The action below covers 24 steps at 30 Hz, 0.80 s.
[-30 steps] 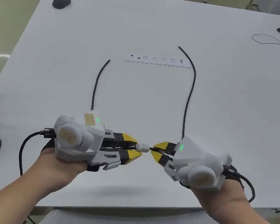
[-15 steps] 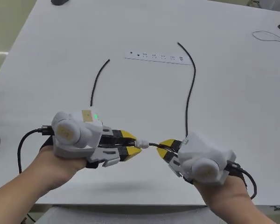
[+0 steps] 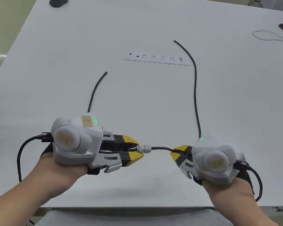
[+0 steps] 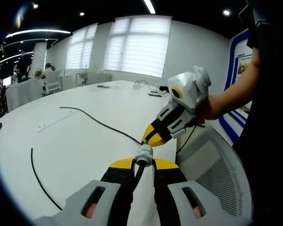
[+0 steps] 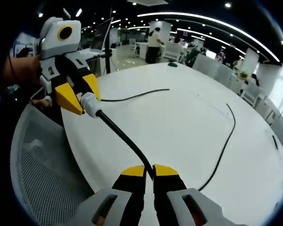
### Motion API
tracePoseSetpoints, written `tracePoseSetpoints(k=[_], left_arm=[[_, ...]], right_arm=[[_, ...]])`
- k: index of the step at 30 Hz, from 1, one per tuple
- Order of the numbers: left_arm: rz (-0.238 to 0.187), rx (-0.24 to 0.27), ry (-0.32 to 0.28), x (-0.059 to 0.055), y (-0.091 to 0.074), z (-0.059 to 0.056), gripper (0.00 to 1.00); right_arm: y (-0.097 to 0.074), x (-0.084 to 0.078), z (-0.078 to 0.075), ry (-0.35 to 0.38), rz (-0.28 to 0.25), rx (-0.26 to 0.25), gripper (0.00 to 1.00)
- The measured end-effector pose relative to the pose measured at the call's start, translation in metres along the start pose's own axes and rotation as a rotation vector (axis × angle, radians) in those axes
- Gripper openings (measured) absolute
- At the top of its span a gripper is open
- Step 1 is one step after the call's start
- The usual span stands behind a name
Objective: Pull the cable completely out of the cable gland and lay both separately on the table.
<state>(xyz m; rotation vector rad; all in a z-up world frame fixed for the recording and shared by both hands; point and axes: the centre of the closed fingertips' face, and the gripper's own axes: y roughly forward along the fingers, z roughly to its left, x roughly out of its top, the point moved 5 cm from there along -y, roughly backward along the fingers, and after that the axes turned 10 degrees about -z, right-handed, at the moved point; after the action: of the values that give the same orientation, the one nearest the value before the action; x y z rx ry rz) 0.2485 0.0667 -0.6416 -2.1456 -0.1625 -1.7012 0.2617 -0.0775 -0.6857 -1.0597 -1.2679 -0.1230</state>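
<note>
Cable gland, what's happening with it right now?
Left gripper shut on cable gland. Right gripper shut on cable, not yet out. Second cable lies beyond, apart.

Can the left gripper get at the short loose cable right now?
Likely not yet: the left gripper is shut on the cable gland. Nothing on the table blocks the way to the short cable, though.

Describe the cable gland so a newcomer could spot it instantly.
Near the front edge of the white table, the left gripper and right gripper face each other. The cable gland is the small fitting pinched at the left gripper's yellow tips. It is white and stubby, unlike the long black cable running from it into the right gripper.
</note>
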Motion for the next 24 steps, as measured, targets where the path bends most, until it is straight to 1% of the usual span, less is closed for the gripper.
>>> tracePoseSetpoints(k=[1,2,4,7,9,11,12,15,18,21,22,23,24], left_arm=[[-0.001,0.002,-0.012,0.0,0.0,0.0,0.15],[-0.014,0.004,-0.034,0.002,0.001,0.0,0.15],[-0.005,0.012,-0.012,0.001,0.003,0.001,0.15],[0.004,0.017,-0.005,-0.001,0.002,0.001,0.15],[0.003,0.024,0.005,0.001,0.001,0.002,0.15],[-0.007,0.026,0.005,0.004,0.0,0.002,0.14],[-0.011,0.03,0.011,0.005,0.0,0.002,0.14],[-0.004,0.027,0.013,0.005,0.002,0.002,0.15],[-0.012,0.026,0.012,0.01,0.001,0.002,0.15],[-0.032,0.037,-0.005,0.014,-0.001,0.005,0.15],[-0.04,0.039,-0.007,0.016,-0.002,0.006,0.15],[-0.044,0.043,-0.009,0.017,-0.002,0.006,0.15],[-0.048,0.045,-0.01,0.018,-0.003,0.006,0.15]], right_arm=[[0.001,-0.001,0.0,0.006,0.005,-0.001,0.0],[0.001,-0.002,0.002,0.027,0.014,-0.003,0.0],[0.002,-0.003,0.002,0.031,0.019,-0.007,0.0],[0.0,-0.003,0.003,0.03,0.022,-0.002,0.0],[-0.002,-0.002,0.003,0.035,0.019,0.0,0.0],[-0.002,-0.002,0.004,0.043,0.019,0.005,0.0],[-0.003,-0.002,0.005,0.04,0.02,0.006,0.0],[-0.004,-0.001,0.005,0.005,0.025,0.005,0.0],[-0.009,0.005,0.002,-0.011,0.004,-0.003,0.01],[-0.014,0.011,0.0,-0.018,-0.009,-0.001,0.01],[-0.016,0.016,-0.002,-0.032,-0.021,-0.01,0.02],[-0.019,0.02,-0.002,-0.057,-0.028,-0.007,0.03],[-0.02,0.023,-0.001,-0.062,-0.03,0.0,0.05]])
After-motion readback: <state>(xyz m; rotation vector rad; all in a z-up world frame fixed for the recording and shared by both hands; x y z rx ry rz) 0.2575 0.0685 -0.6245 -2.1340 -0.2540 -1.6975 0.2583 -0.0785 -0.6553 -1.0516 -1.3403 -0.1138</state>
